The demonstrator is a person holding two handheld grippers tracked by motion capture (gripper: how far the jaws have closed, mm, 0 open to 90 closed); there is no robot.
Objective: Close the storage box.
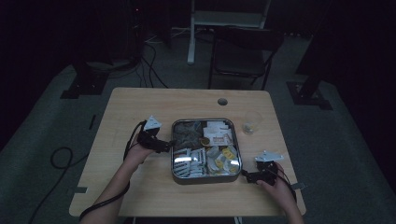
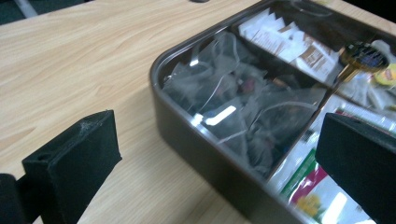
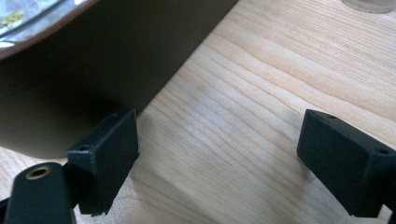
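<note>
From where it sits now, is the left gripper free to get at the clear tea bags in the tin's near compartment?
Probably yes. The left gripper is open at the tin, its jaws straddling the wall, and the clear tea bags lie uncovered just beyond.

Room dim, walls black. Grey carpet floor point(image 1: 327, 140), loose cables point(image 1: 152, 65). Dark folding chair point(image 1: 243, 53) behind light wooden tabletop point(image 1: 140, 107).

The high view is dim and grainy, its surroundings nearly black, with the bench point(image 1: 140, 112) faintly lit. Both gripper views are brighter; glare streaks the clear lid of the tin point(image 2: 219, 114), perhaps from overhead light. Near jaws look soft, slightly blurred.
</note>
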